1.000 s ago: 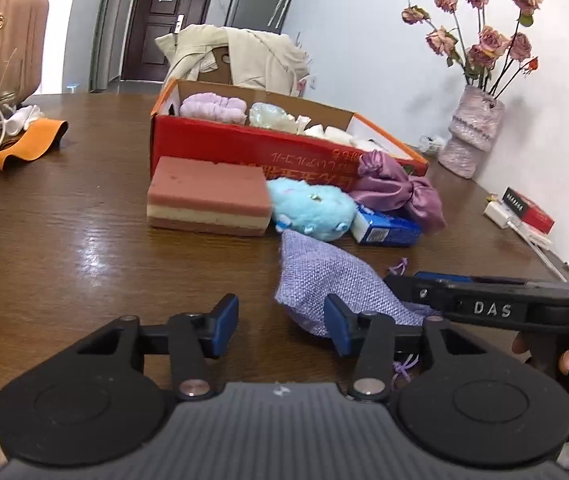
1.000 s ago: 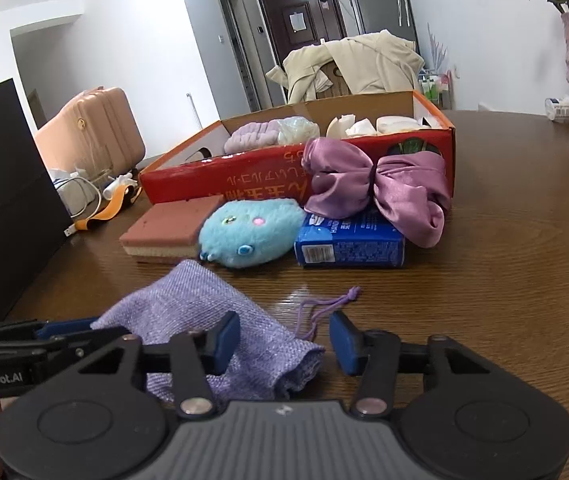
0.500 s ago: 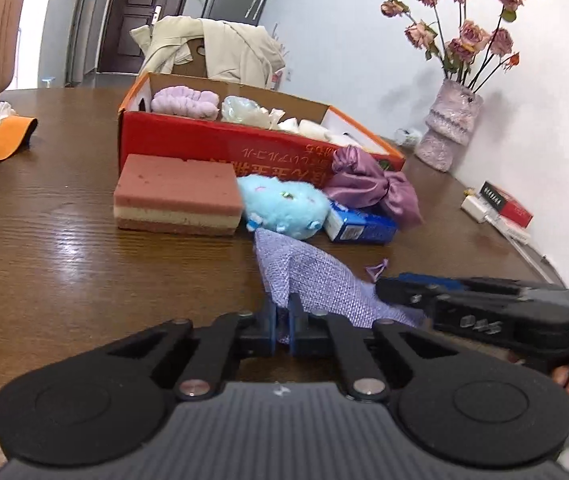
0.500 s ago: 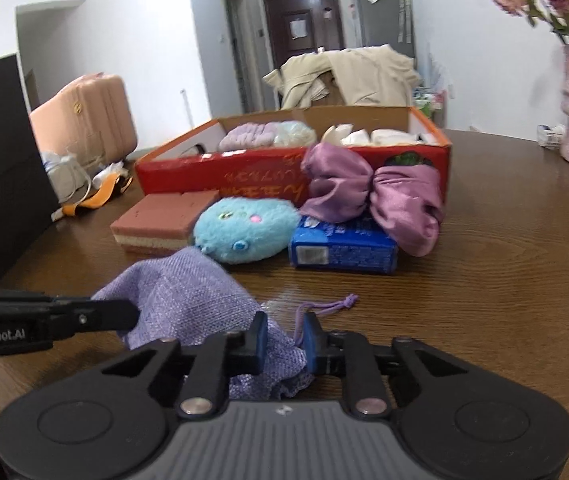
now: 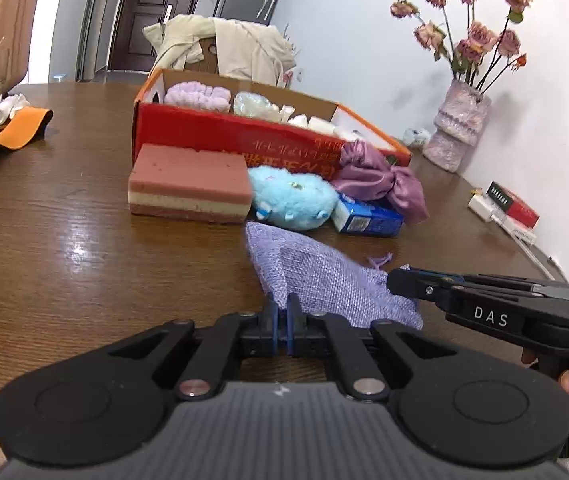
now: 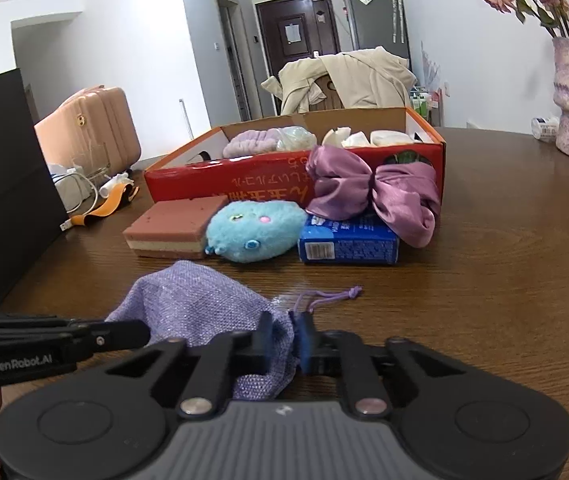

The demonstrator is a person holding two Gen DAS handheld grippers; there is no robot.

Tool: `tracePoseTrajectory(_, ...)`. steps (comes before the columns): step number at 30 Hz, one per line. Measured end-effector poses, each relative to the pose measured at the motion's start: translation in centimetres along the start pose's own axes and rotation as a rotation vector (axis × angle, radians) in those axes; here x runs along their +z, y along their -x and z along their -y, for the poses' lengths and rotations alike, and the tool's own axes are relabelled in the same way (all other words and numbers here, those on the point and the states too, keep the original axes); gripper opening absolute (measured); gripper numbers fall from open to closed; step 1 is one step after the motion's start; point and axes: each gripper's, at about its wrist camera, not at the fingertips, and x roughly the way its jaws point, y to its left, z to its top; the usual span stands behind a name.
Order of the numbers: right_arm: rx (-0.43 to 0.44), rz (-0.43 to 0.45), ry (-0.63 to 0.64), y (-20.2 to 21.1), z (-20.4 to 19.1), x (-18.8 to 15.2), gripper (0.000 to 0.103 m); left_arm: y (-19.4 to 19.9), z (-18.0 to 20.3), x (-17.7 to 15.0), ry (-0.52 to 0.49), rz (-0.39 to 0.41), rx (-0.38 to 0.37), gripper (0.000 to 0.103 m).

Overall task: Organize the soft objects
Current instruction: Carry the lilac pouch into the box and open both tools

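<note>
A lavender drawstring pouch [image 5: 324,276] [image 6: 196,300] lies on the brown table, nearest to me. My left gripper [image 5: 282,320] is shut on the pouch's near left edge. My right gripper [image 6: 284,338] is shut on the bunched mouth of the pouch, beside its cord [image 6: 326,296]. Behind the pouch sit a pink layered sponge [image 5: 190,188], a blue plush toy [image 5: 292,198], a blue packet [image 5: 368,220] and a mauve satin bow [image 5: 380,182]. Behind them is a red cardboard box [image 5: 224,136] holding several soft items.
A vase of dried roses [image 5: 460,128] stands at the back right by the wall. Small boxes [image 5: 512,208] lie at the right table edge. An orange strap and cables [image 5: 8,132] lie at the left. A black upright panel [image 6: 0,216] stands left in the right wrist view.
Both grippers went from open to shut: the left closed on the pouch's near edge, the right on its mouth. The pouch bunched up slightly between them.
</note>
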Motion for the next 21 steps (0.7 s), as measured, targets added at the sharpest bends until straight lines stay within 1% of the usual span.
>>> tracePoseTrajectory(3, -0.004, 0.022, 0.007, 1.2, -0.5, 0.3, 0.008, 1.7, 0.5, 0.2, -0.013, 0.038, -0.014, 0.004)
tracePoseTrajectory(7, -0.006, 0.089, 0.041, 4.1, -1.8, 0.9, 0.008, 5.1, 1.2, 0.6, -0.029, 0.121, -0.033, 0.004)
tracePoseTrajectory(12, 0.005, 0.170, 0.083, 7.3, -3.4, 2.0, 0.008, 8.1, 1.9, 1.5, -0.037, 0.200, -0.053, 0.004)
tracePoseTrajectory(14, 0.007, 0.191, 0.097, 7.9, -3.7, 2.6, 0.008, 8.6, 2.0, 2.0, -0.038, 0.220, -0.058, 0.004)
tracePoseTrajectory(17, 0.012, 0.206, 0.117, 7.8, -4.1, 3.9, 0.008, 8.3, 1.6, 3.5, -0.031, 0.233, -0.052, 0.005)
tracePoseTrajectory(19, 0.018, 0.212, 0.134, 7.2, -4.2, 5.2, 0.008, 7.6, 1.1, 5.3, -0.028, 0.243, -0.047, 0.005)
tracePoseTrajectory(21, 0.026, 0.223, 0.159, 6.2, -4.3, 7.4, 0.008, 6.5, 0.4, 7.6, -0.019, 0.252, -0.045, 0.005)
